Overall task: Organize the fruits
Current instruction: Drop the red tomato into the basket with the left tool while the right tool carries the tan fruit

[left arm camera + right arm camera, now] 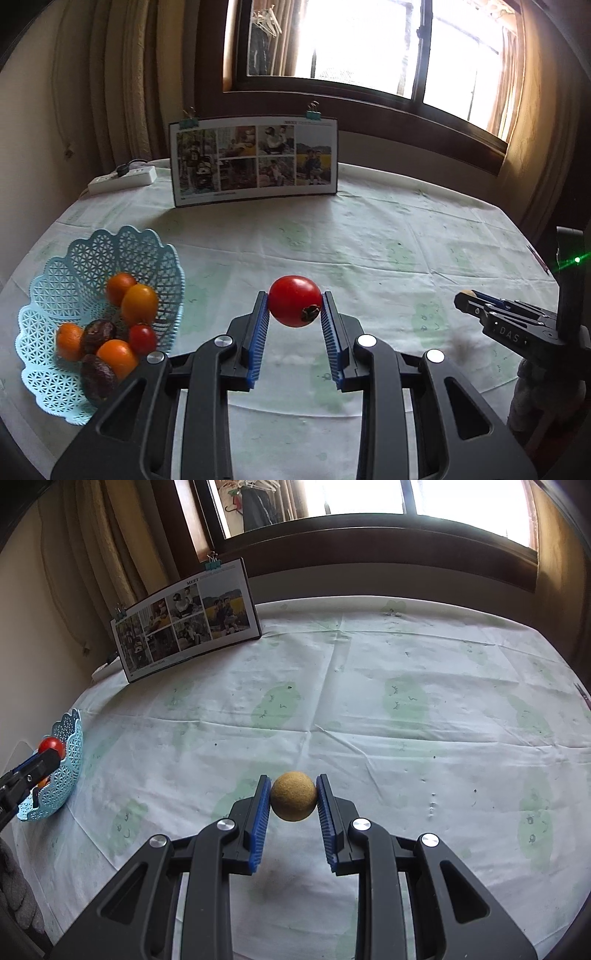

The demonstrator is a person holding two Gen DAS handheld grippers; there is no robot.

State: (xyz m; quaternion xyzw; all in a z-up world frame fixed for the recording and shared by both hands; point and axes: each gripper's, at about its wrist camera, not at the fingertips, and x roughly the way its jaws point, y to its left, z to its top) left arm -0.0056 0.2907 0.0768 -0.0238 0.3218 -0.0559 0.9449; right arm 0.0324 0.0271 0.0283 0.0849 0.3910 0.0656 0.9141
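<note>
Red tomato (294,301) sits clamped in the left hand-held gripper (294,306), lifted off the bench (369,240) beside the blue basket (48,295) — likely its destination. The right hand-held gripper (294,797) pinches a brown round fruit (294,795) mid-bench, well away from it.

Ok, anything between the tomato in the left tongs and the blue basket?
Nothing visible. The tomato is held in the left tongs above bare tablecloth; the basket sits to its left, with only cloth between. The basket already holds several fruits.
</note>
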